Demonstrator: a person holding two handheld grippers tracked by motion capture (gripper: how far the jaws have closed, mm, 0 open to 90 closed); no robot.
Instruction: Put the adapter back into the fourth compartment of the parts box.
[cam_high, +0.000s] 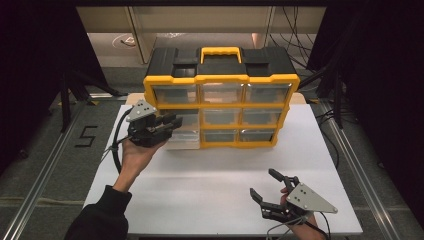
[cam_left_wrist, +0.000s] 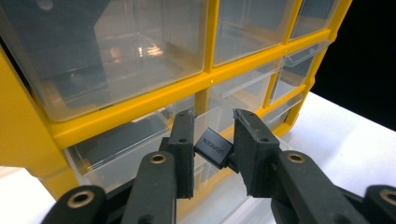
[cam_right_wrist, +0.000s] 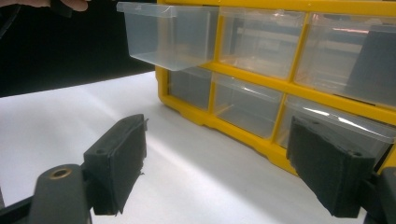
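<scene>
A yellow and black organiser cabinet (cam_high: 222, 79) with clear drawers stands at the back of the white table (cam_high: 200, 175). Its left middle drawer (cam_high: 184, 140) is pulled out. My left gripper (cam_high: 171, 122) hovers at that drawer, shut on a small black adapter block (cam_left_wrist: 213, 148) with white lettering; in the left gripper view my left gripper (cam_left_wrist: 212, 135) holds it just in front of the cabinet's yellow frame (cam_left_wrist: 140, 102). My right gripper (cam_high: 263, 182) rests low near the table's front right, open. Between the jaws of my right gripper (cam_right_wrist: 219, 158) there is nothing; the pulled-out drawer (cam_right_wrist: 168, 39) shows upper left.
Bare white tabletop lies between the cabinet and the front edge. Metal rails (cam_high: 55, 150) run along both sides of the table, and cables (cam_high: 295, 45) lie on the floor behind the cabinet. Dark curtains close off both sides.
</scene>
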